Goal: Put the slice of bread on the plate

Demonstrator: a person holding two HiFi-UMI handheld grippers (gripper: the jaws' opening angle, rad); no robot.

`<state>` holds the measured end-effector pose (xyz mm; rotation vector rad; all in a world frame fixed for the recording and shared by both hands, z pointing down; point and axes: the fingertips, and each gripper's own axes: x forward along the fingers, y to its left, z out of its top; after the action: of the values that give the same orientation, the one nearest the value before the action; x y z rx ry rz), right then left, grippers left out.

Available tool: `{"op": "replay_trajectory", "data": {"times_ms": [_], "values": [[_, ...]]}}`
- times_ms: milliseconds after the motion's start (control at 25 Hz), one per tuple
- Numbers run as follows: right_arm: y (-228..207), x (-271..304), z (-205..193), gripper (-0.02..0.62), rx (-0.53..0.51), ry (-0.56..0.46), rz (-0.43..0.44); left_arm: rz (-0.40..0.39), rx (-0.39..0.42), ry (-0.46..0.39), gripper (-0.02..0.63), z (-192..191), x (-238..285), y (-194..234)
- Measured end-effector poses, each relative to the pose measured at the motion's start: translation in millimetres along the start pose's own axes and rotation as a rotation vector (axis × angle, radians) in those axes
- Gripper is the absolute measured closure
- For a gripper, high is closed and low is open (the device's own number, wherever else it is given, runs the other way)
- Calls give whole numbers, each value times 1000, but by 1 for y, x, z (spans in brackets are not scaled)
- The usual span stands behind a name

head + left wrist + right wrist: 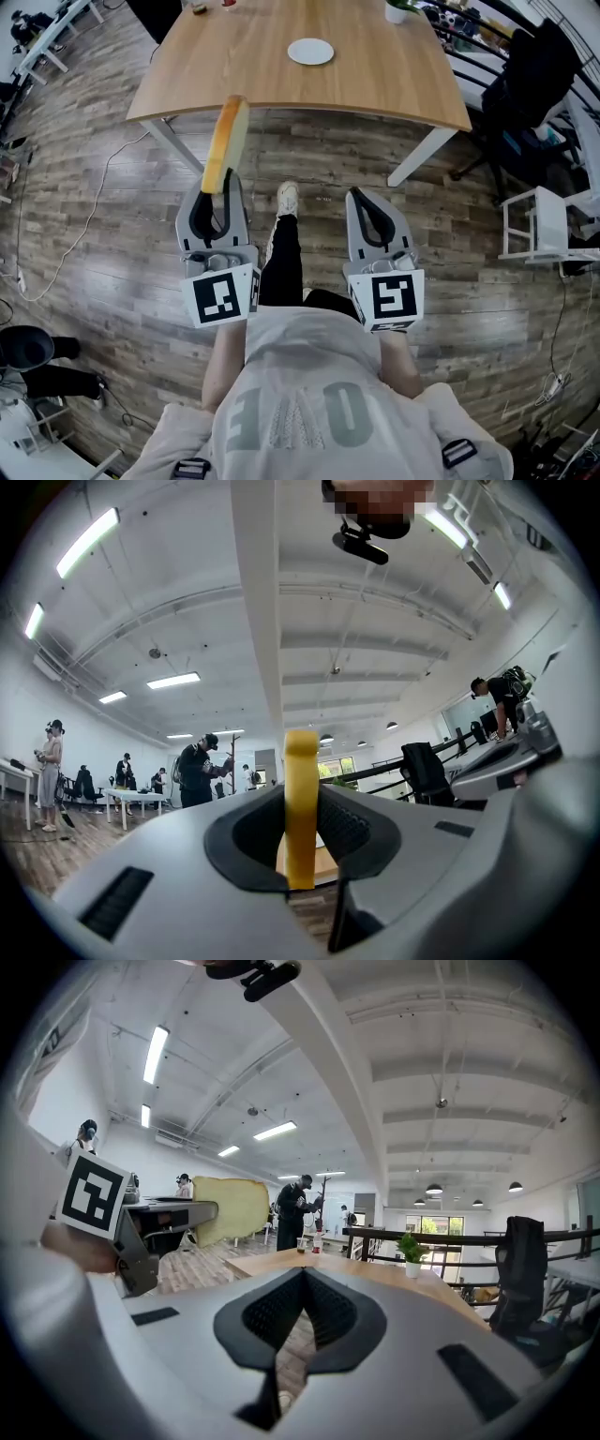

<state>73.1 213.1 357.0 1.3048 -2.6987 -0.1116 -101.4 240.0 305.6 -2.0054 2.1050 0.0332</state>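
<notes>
One white plate lies on the wooden table in the head view, with nothing on it, well apart from both tools. A potted plant stands at the table's far right corner. Nearer the person, the left gripper is clamped on the lower end of the slice of bread. The slice stands on edge, its long axis running up and away from the jaws, and its upper end overlaps the table's near edge in the picture. The right gripper is beside it, its jaws closed together with nothing between them.

Left gripper view: the slice of bread shows only as a thin yellow crust edge, upright between the two dark pads that press on either side of it within the left gripper. A strip of table shows behind it; the plate is not seen here.

Right gripper view: the right gripper has its pads meeting at the tip and holds nothing. Only this view shows the broad, pale face of the slice of bread, sticking out of the left gripper. Beyond lie the table, the potted plant and a cup.
</notes>
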Motion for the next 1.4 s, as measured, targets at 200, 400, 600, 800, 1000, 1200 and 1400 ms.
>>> {"op": "replay_trajectory", "data": {"times_ms": [200,400,600,800,1000,1200,1400], "values": [[-17,10,-8,578,12,-3,-12,-6,21,-4,515,-2,16,-3],[-24,39,-11,578,23,2,3,8,42,-1,515,-5,36,10],[-25,82,-2,578,-16,-4,39,35,52,5,515,-13,71,30],[-47,132,6,578,-20,32,27,29,18,0,515,-27,132,45],[-86,201,13,578,-27,57,-19,-1,-19,1,515,-39,214,62],[-117,293,27,578,-25,75,-13,-14,-19,-6,515,-46,307,89],[-140,383,51,578,-68,56,16,11,-27,-35,515,-44,393,125]]}}
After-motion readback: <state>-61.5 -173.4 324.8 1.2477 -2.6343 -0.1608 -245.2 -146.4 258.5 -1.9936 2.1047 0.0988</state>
